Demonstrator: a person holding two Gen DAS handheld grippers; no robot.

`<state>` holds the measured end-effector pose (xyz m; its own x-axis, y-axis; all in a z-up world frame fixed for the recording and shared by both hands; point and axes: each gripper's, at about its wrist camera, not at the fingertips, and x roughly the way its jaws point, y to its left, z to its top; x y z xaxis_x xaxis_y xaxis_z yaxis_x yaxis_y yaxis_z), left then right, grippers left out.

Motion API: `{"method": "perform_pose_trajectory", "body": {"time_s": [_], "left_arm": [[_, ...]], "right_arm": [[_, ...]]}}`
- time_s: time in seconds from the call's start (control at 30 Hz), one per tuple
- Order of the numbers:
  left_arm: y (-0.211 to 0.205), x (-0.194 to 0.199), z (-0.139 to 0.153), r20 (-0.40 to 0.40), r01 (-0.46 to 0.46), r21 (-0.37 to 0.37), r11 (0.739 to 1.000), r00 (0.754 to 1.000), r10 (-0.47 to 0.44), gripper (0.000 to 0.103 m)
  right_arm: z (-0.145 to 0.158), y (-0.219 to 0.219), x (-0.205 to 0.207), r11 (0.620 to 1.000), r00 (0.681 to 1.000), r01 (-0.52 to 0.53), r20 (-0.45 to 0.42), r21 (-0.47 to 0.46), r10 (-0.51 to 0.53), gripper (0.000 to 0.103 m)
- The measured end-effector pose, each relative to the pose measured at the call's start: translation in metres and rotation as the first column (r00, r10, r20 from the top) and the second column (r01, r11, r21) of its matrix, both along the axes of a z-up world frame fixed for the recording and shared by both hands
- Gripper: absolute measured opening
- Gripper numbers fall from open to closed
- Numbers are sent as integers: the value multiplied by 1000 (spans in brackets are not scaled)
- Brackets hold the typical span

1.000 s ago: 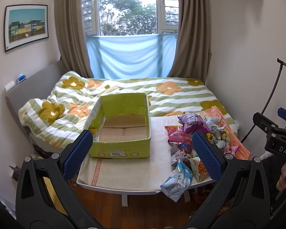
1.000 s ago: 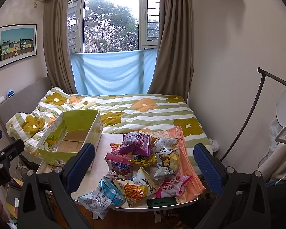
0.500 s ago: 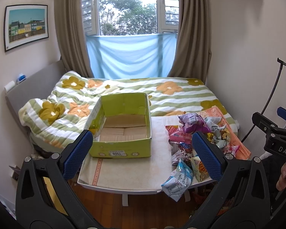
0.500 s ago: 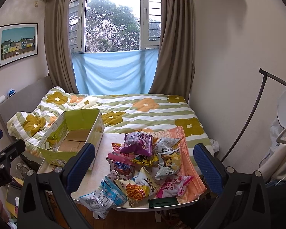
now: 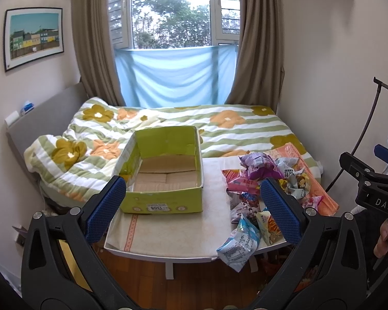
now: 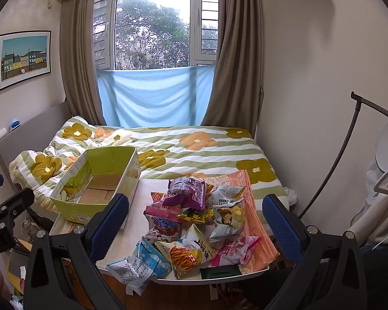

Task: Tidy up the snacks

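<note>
A green cardboard box [image 5: 165, 170] [image 6: 95, 188] with nothing in it sits on the left half of a small white table [image 5: 173, 230] [image 6: 139, 201] at the foot of the bed. A heap of snack bags [image 5: 261, 186] [image 6: 196, 217] covers the table's right half; a purple bag [image 6: 186, 191] tops it and a light blue bag [image 6: 139, 263] hangs over the front edge. My left gripper [image 5: 191, 211] is open, held back from the table in front of the box. My right gripper [image 6: 195, 222] is open, held back in front of the heap. Neither holds anything.
A bed with a flowered striped quilt [image 5: 168, 126] lies behind the table, under a curtained window. An orange cloth [image 6: 248, 206] lies under the snacks at the table's right edge. A dark curved stand [image 6: 346, 149] rises at the right wall. Wood floor [image 5: 183, 284] shows below the table.
Both views have shifted only slightly; the right gripper has edged a little closer to the snack heap. Both grippers stay open and nothing on the table has moved.
</note>
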<state>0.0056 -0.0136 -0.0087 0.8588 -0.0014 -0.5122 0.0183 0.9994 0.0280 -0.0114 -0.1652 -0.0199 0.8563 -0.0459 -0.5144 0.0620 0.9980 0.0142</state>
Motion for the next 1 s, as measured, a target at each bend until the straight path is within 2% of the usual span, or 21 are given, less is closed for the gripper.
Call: {"method": "perform_pose_trajectory", "body": {"time_s": [0.47, 0.67, 0.77, 0.83, 0.93, 1.0], "left_arm": [[-7, -5, 3, 2, -1, 6, 1000, 1000, 1, 103], [-14, 6, 7, -33, 56, -14, 998, 998, -56, 103], [-22, 20, -2, -89, 104, -5, 995, 991, -104, 103], [-30, 31, -17, -141, 139, 3, 990, 981, -137, 103], [-41, 50, -46, -232, 197, -11, 980, 953, -194, 103], [-46, 64, -70, -300, 241, -45, 969, 922, -244, 103]], "right_arm": [[-1, -3, -2, 1000, 1000, -4, 0, 6, 4, 103], [1, -10, 0, 1000, 1000, 2, -18, 12, -2, 103], [-2, -20, 7, 1000, 999, 10, -51, 11, -10, 103], [-11, -27, 14, 1000, 997, 10, -79, 17, -9, 103], [-36, -34, 28, 999, 991, 8, -137, 41, -2, 103], [-56, -36, 39, 999, 984, 18, -178, 51, -9, 103]]}}
